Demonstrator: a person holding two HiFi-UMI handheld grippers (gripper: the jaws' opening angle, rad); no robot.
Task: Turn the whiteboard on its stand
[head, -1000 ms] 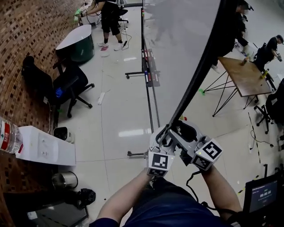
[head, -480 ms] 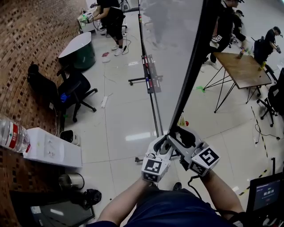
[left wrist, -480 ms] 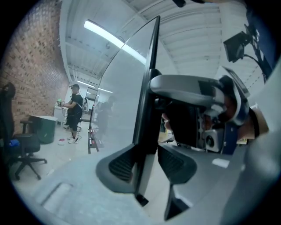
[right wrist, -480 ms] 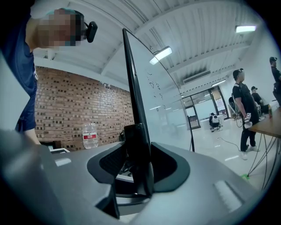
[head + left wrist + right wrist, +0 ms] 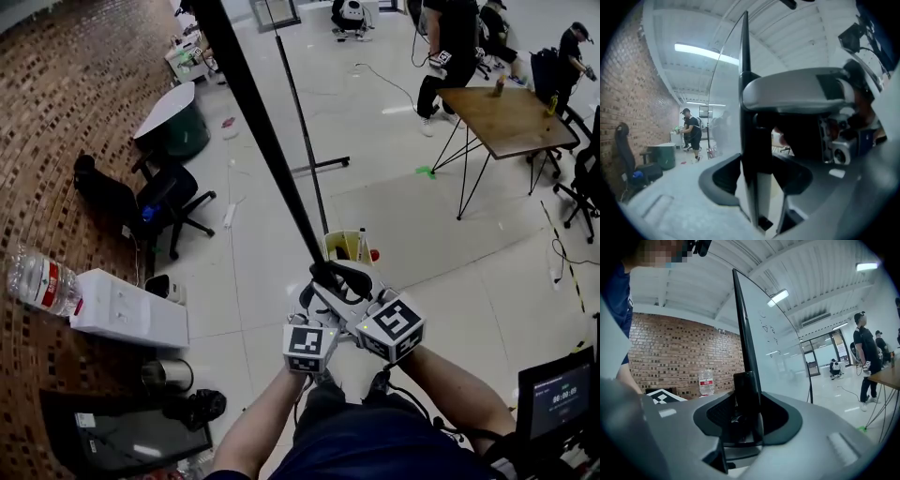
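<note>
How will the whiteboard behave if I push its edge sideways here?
Probably stiff: the whiteboard shows a straight, rigid black frame edge. It likely swings fairly easily, since it hangs on a slim stand post. That stand's foot looks thin, so a hard shove might rock the whole thing.

Brick wall runs along the left. Against it stands a water bottle, just beside a white box. Metal pot near the box. Black office chair near a white-topped table. Wooden table upper right, a person standing beside it. Green mark on the floor by its legs. Lit screen lower right.
</note>
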